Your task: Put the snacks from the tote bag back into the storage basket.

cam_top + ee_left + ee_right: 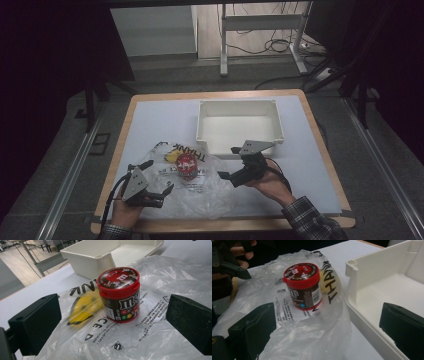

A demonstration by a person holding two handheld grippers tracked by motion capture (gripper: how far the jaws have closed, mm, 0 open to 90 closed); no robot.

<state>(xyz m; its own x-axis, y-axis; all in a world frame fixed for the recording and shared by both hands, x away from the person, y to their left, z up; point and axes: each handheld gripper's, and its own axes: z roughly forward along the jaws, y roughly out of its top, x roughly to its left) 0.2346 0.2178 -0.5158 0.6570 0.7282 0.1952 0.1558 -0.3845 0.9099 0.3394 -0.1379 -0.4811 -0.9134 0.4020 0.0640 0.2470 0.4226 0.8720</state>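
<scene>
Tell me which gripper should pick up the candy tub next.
Probably left. The left gripper, jaws open, faces the candy tub squarely, the tub centred between its jaws. The right gripper, also open, views it off-centre, beside the white bin.

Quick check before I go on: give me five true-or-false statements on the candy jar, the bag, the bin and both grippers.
1. The candy jar stands upright on the plastic bag. True.
2. The jar's lid is off. False: the red lid is on.
3. The left gripper holds the jar. False: it is open, apart from the jar.
4. The white bin is empty. True.
5. The right gripper is shut on the bag. False: it is open, holding nothing.
</scene>
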